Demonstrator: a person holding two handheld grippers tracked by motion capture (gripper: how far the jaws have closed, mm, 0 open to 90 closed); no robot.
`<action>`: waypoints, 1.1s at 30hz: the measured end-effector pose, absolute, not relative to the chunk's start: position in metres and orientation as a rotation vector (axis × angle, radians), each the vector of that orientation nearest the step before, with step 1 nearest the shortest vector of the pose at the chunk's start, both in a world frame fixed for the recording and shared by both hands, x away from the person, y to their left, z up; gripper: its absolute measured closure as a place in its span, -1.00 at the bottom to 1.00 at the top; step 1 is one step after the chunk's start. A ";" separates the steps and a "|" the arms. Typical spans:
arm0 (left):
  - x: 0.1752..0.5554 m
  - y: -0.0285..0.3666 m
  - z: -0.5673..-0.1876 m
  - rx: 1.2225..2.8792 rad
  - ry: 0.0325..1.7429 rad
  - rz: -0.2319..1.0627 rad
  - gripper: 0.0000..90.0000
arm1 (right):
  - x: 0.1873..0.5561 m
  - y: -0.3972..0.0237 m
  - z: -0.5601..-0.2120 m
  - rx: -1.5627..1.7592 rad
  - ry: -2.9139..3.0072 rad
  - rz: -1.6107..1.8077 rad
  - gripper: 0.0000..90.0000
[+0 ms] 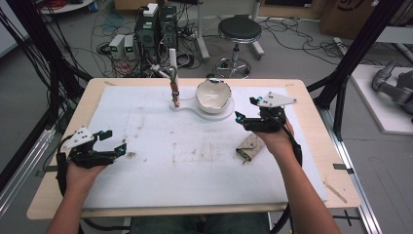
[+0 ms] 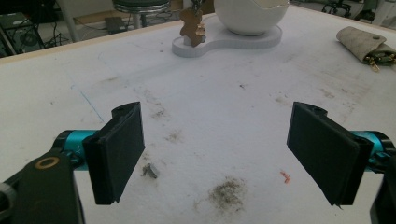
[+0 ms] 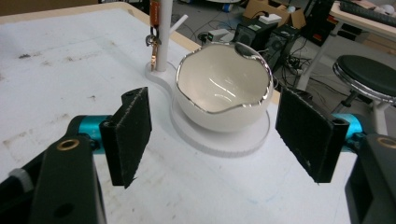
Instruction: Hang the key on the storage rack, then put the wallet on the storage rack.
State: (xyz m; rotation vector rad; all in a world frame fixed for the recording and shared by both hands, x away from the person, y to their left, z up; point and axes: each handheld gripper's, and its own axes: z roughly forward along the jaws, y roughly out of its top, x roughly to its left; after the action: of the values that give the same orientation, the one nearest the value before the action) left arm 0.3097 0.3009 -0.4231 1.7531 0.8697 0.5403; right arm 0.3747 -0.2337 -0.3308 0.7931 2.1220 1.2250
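The right gripper [image 1: 249, 111] hangs just before the white egg-shaped bowl [image 1: 213, 95], its jaws spread wide and holding nothing; in the right gripper view the bowl [image 3: 223, 93] sits between the two black pads, a little beyond them. The bowl stands on a white stand base [image 1: 197, 110] at the far middle of the table [image 1: 302, 105], and beside it rises a thin white post [image 1: 172, 73] with a small brown strap and metal clasps [image 1: 175, 92] hanging from it. The left gripper [image 1: 112, 142] rests low at the near left, also fully open and empty, well apart from everything. A beige key pouch [image 1: 249, 147] lies on the white mat [image 1: 160, 170] just beside the right hand. I think the main risk is the bowl itself: it looks smooth, glossy and rounded, with a broken-looking uneven rim, so flat pads may slip on it, or push it off the base, if they close on the curved wall. A sideways approach could also knock the post. The inside bottom of the bowl seems empty, but in the high view I cannot be sure. The hanging piece is too small to identify well, and the pouch in the left gripper view [image 2: 362, 43] is cut by the edge.
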 end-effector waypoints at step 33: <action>0.317 0.292 -0.423 1.746 0.855 0.528 -0.58 | 0.330 -0.301 -0.395 0.997 1.979 1.303 -0.58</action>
State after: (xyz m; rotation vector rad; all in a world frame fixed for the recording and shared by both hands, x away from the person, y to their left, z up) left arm 0.3166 0.2919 -0.4234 1.7464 0.8555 0.5281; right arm 0.3303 -0.3011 -0.3945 0.9967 1.9787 1.3027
